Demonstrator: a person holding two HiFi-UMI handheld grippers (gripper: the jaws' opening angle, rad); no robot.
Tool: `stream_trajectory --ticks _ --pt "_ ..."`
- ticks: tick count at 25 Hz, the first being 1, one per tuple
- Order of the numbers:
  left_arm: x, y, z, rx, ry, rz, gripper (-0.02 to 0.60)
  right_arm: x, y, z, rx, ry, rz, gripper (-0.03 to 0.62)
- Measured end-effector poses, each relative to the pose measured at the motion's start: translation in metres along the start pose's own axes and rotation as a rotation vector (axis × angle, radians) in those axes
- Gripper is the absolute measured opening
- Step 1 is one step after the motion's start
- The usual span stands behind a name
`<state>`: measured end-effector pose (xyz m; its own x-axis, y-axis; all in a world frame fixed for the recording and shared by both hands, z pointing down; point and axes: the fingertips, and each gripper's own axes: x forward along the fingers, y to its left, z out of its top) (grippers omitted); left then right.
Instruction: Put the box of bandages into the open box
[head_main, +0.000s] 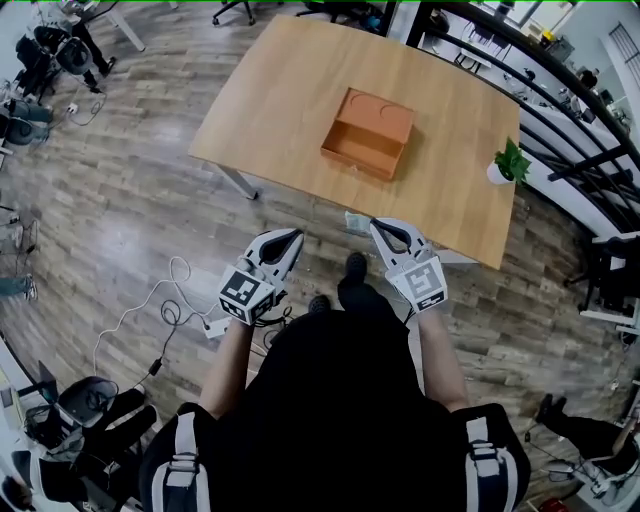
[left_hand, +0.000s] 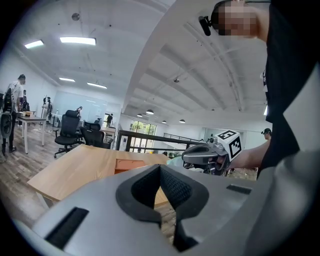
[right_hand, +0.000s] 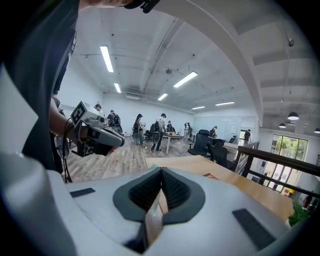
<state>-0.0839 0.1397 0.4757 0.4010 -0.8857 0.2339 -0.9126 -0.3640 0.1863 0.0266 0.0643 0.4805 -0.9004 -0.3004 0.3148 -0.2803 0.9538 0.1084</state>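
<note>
Head view looks down on a pale wooden table (head_main: 290, 90) with rounded corners, standing on a grey plank floor (head_main: 120, 200). Near the table's middle, a little toward its right edge, lies the open box (head_main: 368, 133). It is orange-brown card, rectangular, with a shallow tray facing the near edge and a flat flap laid back toward the far edge. The flap carries two curved marks. Inside the tray only its own orange bottom shows. At the right edge stands a small green plant (head_main: 511, 163) in a white pot.

Both grippers hang off the table, over the floor just short of its near edge, well apart from the open box. The right gripper (head_main: 375, 225) has its jaws clamped on the box of bandages (head_main: 356, 222), a small pale greenish carton sticking out leftward from the tips. In the right gripper view the dark ribbed pads of the right gripper (right_hand: 161, 172) press on both flat faces of the box of bandages (right_hand: 154, 220), seen edge-on as a thin slab.

The left gripper (head_main: 292, 237) is beside it, tips pointing toward the table. In the left gripper view its jaws (left_hand: 160, 167) meet at the tips with nothing between the textured pads. Beyond them the table (left_hand: 75, 167) and the open box (left_hand: 132, 164) are visible.

A white cable (head_main: 160, 305) loops on the floor at the left.
</note>
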Motion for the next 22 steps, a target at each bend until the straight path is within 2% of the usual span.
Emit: stream_trajectory --ticks 5,22 --pt "0.022 0.013 0.006 -0.006 0.002 0.021 0.021 0.015 -0.026 -0.001 0.0 0.001 0.023 0.025" --pt "0.138 0.043 0.044 -0.014 0.006 0.095 0.021 0.054 -0.154 -0.011 -0.008 -0.006 0.109 0.025"
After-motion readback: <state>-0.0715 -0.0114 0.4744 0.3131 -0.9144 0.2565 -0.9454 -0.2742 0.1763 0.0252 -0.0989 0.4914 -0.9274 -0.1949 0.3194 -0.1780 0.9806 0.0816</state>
